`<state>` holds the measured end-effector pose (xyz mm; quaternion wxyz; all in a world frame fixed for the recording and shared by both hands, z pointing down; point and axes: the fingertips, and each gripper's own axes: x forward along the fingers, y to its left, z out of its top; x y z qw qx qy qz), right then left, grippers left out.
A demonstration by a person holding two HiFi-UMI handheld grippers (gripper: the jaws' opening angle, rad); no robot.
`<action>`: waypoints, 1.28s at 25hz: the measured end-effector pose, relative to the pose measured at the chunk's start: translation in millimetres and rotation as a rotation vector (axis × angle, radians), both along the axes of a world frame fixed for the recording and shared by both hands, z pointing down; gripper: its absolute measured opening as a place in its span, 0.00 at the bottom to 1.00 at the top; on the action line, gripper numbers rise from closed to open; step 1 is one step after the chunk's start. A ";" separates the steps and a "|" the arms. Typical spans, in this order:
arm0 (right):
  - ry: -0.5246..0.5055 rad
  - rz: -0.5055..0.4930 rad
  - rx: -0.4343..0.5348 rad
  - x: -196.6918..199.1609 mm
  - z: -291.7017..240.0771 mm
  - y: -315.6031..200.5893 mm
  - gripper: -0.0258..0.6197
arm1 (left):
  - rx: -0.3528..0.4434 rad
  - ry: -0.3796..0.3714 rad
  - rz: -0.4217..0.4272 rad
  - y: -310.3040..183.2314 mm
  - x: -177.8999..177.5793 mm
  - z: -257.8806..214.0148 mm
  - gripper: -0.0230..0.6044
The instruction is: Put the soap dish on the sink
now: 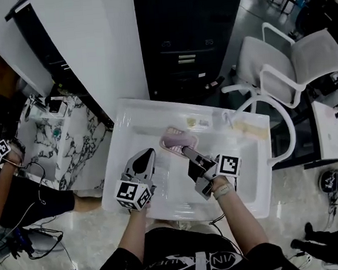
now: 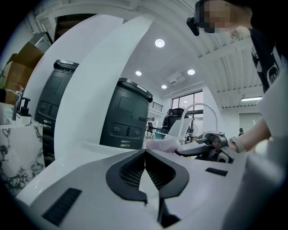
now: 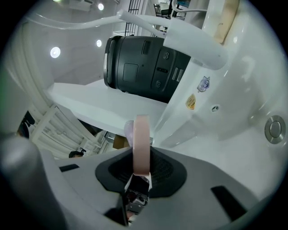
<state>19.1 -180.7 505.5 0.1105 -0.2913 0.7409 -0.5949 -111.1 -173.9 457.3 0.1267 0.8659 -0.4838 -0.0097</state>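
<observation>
White faucet (image 3: pixel 191 39) beyond pink soap dish (image 3: pixel 142 143)

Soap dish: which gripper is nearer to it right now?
Right. The right gripper clamps the soap dish by its rim, above the sink. The left gripper sits beside it to the left, not touching, jaws shut and empty.

The soap dish (image 3: pixel 141 144) pinched in the right gripper (image 3: pixel 142 173) looks like smooth, matt pink plastic. Beyond that claw the sink (image 3: pixel 243 90) is glossy white (light glints on its wall), with a dull metal drain (image 3: pixel 274 128) to the claw's right. The left gripper (image 2: pixel 145 161) shows a matt grey shell and black ribbed pads.
</observation>
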 end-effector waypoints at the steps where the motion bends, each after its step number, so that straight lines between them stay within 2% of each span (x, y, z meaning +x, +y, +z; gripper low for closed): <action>1: 0.007 0.008 -0.020 0.6 4.4 -3.7 0.16 | -0.010 0.005 0.003 -4.5 0.7 3.4 0.06; 4: 0.028 0.023 -0.065 0.4 14.3 -17.6 0.16 | -0.036 0.012 0.021 -19.4 5.5 12.2 0.06; 8: 0.028 0.014 -0.072 -9.0 22.8 -32.4 0.16 | -0.071 0.001 0.071 -34.0 11.7 24.4 0.06; 12: 0.030 0.010 -0.106 -18.3 33.3 -44.2 0.16 | -0.115 -0.034 0.133 -44.4 18.9 38.0 0.06; 18: 0.006 0.007 -0.150 -32.8 45.7 -63.3 0.16 | -0.137 -0.114 0.192 -58.1 22.0 55.0 0.06; 23: -0.031 -0.010 -0.173 -46.1 49.7 -78.9 0.16 | -0.162 -0.101 0.186 -69.1 16.0 64.0 0.06; 25: -0.047 -0.046 -0.177 -54.7 50.3 -84.2 0.16 | -0.174 -0.093 0.181 -72.4 13.4 67.9 0.06; 27: -0.019 -0.098 -0.160 -62.7 47.1 -90.3 0.16 | -0.184 -0.092 0.180 -74.3 11.6 71.5 0.06; 32: -0.029 -0.119 -0.228 -71.2 48.5 -103.2 0.16 | -0.216 -0.093 0.175 -78.6 9.0 82.2 0.06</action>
